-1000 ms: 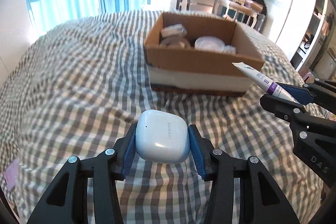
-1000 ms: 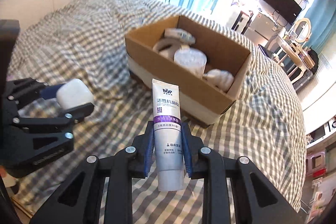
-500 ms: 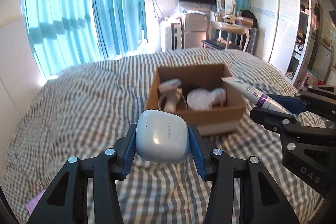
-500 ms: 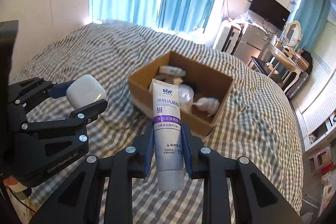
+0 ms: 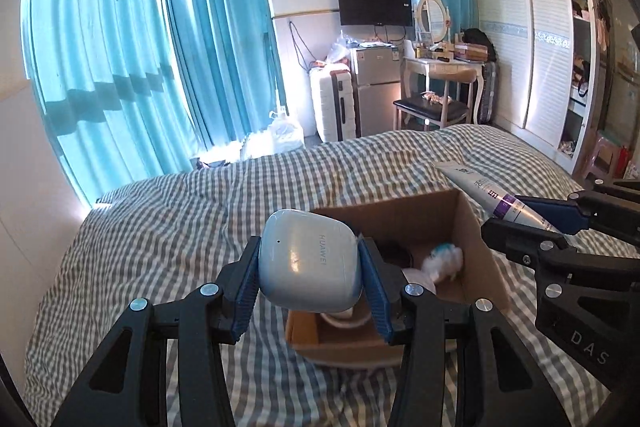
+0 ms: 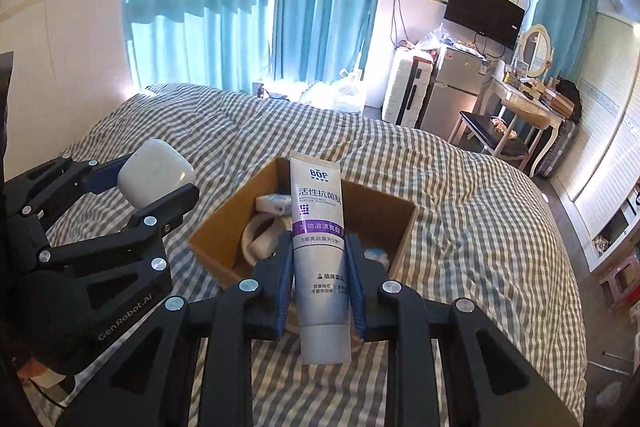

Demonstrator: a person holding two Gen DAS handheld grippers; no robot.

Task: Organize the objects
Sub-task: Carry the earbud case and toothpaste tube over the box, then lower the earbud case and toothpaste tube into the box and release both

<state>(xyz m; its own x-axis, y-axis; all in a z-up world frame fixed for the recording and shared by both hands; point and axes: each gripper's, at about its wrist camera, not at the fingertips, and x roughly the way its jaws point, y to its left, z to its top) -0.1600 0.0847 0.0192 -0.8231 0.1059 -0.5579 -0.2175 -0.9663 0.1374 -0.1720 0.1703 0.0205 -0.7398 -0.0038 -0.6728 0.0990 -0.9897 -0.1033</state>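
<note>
My left gripper (image 5: pixel 310 277) is shut on a white earbud case (image 5: pixel 308 261), held in the air in front of an open cardboard box (image 5: pixel 472 227) on the checked bed. The same case (image 6: pixel 154 177) shows at the left of the right wrist view, in the left gripper (image 6: pixel 160 187). My right gripper (image 6: pixel 320 285) is shut on a white and purple toothpaste tube (image 6: pixel 318 227), upright, above the near side of the box (image 6: pixel 216 239). In the left wrist view the tube (image 5: pixel 492 193) juts in from the right gripper (image 5: pixel 532 217). Several white items lie in the box.
The checked bedspread (image 6: pixel 460 187) surrounds the box. Beyond the bed stand blue curtains (image 5: pixel 120 47), a white suitcase (image 5: pixel 332 103), a small fridge (image 5: pixel 376 87), a dressing table with a chair (image 5: pixel 436 99) and a white wardrobe (image 5: pixel 532 39).
Both grippers have risen with the case and the tube still held. The box now sits lower in both views, behind the fingers, and more of the room shows.
</note>
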